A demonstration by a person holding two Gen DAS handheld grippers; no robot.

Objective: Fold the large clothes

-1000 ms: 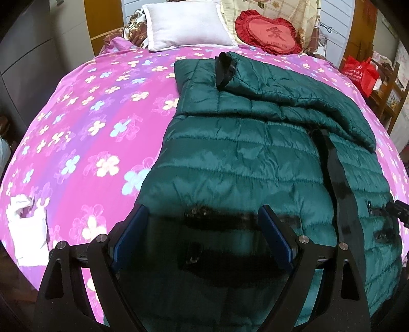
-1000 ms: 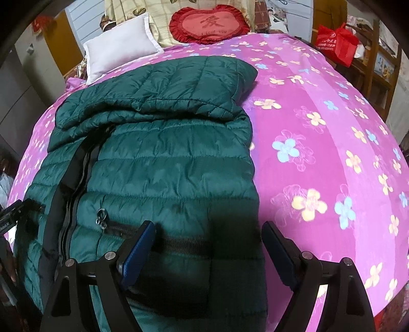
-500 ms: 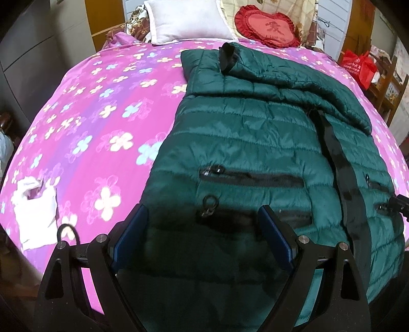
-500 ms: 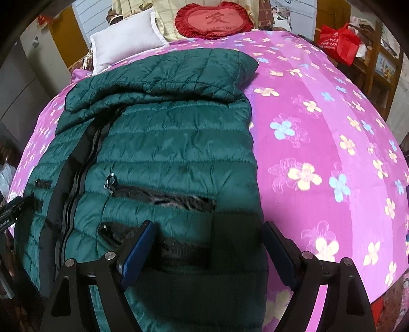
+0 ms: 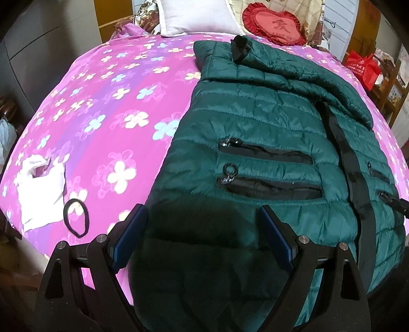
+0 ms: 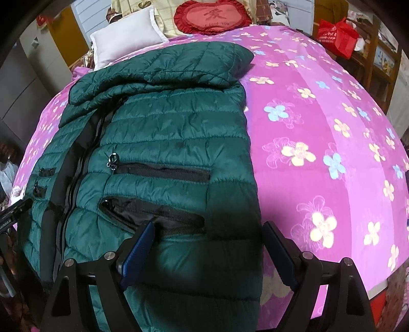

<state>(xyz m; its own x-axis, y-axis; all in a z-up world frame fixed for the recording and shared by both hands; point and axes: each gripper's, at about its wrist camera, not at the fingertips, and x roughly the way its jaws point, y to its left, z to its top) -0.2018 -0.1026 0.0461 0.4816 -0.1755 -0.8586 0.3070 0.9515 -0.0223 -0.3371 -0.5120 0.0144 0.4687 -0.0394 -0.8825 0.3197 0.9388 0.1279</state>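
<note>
Change since the earlier frames: both of your hand-held grippers have drawn back toward the foot of the bed, so more of the jacket's lower half shows now. In the left view both pocket zips, half hidden before, are fully exposed, and a black hair tie (image 5: pixel 76 220) has come into sight at 8 o'clock.

Item, task object: green quilted jacket (image 5: pixel 268 143), lying front-up on the pink floral bedspread (image 5: pixel 102 122), collar end toward 12 o'clock, hem toward 6 o'clock and reaching the bed's near edge. The sleeves appear already folded across the chest at the top. Front zip (image 5: pixel 342 150) runs from 12 to 5 o'clock in the left view.

Item, left hand-held gripper (image 5: pixel 204 240): jaws wide, nothing between the pads, hovering over the hem's left part.

Item, right hand-held gripper (image 6: pixel 209 250): jaws wide, empty, over the hem's right part, its inner blue pad beside the open lower pocket (image 6: pixel 153 214).

Item, surroundings: white pillow (image 5: pixel 196 18) and red heart cushion (image 5: pixel 276 25) at 12 o'clock; white cloth (image 5: pixel 38 189) at 9 o'clock beside the hair tie; red bag (image 6: pixel 337 35) at 2 o'clock in the right view.

Reading for the task: you look lined up on the two hem corners. The likely next step is gripping them and carrying the hem up to the collar. The slippery padded shell may slide out of a shallow grip.
</note>
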